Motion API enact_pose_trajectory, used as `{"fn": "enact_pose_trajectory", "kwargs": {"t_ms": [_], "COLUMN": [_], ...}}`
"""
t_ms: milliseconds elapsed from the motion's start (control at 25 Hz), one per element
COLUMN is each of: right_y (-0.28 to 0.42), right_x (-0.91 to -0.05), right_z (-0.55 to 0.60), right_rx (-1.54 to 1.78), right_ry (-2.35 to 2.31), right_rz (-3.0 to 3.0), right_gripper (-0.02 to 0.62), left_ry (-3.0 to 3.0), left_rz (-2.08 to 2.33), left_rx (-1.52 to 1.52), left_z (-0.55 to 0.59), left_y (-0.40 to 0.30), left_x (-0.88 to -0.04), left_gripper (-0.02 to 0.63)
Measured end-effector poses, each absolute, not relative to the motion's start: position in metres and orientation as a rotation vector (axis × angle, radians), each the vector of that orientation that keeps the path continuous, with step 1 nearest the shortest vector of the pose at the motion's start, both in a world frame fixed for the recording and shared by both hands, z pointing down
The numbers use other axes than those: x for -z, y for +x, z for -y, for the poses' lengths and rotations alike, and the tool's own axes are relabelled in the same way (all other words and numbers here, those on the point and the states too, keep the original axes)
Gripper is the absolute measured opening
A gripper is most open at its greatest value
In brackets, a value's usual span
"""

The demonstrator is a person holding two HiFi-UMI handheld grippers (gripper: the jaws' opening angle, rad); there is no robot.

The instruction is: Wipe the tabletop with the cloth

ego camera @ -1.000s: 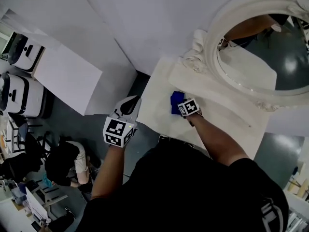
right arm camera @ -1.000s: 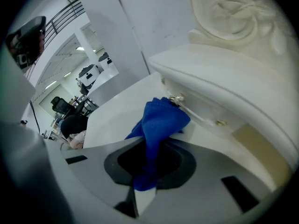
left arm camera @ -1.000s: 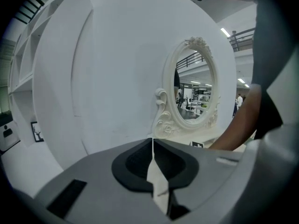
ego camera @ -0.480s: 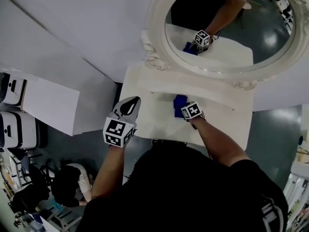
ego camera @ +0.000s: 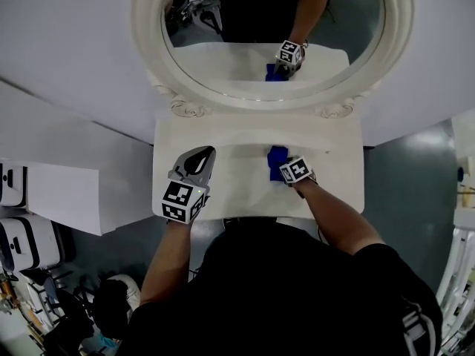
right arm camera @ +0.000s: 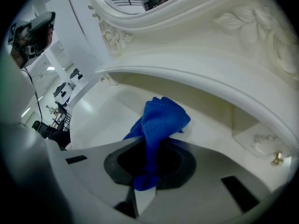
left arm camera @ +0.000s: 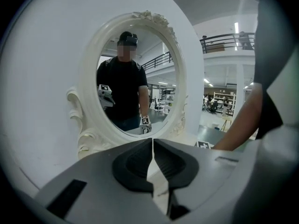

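Pinching cloth [ego camera: 276, 155], right gripper [ego camera: 283, 167] sits mid tabletop [ego camera: 335, 178] — edges well off.

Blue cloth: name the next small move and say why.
Probably sweep the cloth sideways across the tabletop toward its right edge. The right hand-held gripper is shut on it near the middle, and bare surface lies to either side.

The head view looks steeply down from above the person onto the surface [ego camera: 334, 176], with the mirror [ego camera: 271, 35] at the frame's top. The left gripper view faces the mirror [left arm camera: 133, 78] level. The right gripper view sits low and close over the surface [right arm camera: 107, 120], below the mirror [right arm camera: 210, 27].
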State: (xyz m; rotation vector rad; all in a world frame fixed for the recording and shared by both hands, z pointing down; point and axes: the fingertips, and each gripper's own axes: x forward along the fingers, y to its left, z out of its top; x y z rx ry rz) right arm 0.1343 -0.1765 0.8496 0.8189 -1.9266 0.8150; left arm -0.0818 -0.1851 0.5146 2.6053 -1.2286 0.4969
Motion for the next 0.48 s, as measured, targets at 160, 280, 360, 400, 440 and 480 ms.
{"fn": "enact_pose_trajectory", "kwargs": {"t_ms": [160,280,360,400,440,480], "right_y": [0.189,0.228,0.254,0.267,0.279,0.292], "right_x": [-0.849,-0.848,-0.848,-0.848,-0.848,-0.848], "right_z": [0.171,0.169,0.167,0.166,0.164,0.161], "right_rx": [-0.856,-0.875,-0.888,-0.896,-0.905,-0.915], "right_ry": [0.897,0.955,0.994,1.014,1.035,1.055], "right_rz": [1.899,1.882,1.870,1.862,1.853,1.842], "right_gripper": [0.040,0.040,0.040,0.040,0.040,0.041], "left_ry": [2.649,2.670,2.679,2.685,2.691,2.698], "left_rz": [1.160,1.117,1.091,1.078,1.065,1.052], "left_rx": [-0.503,-0.507,-0.511,-0.514,-0.516,-0.518], "left_z": [0.190,0.194,0.195,0.196,0.196,0.196], "left_y": [-0.039,-0.013,0.003,0.011,0.018,0.025], "left_x": [-0.514,-0.514,-0.516,-0.517,-0.518,-0.518], "left_gripper": [0.018,0.017,0.017,0.018,0.017,0.017]}}
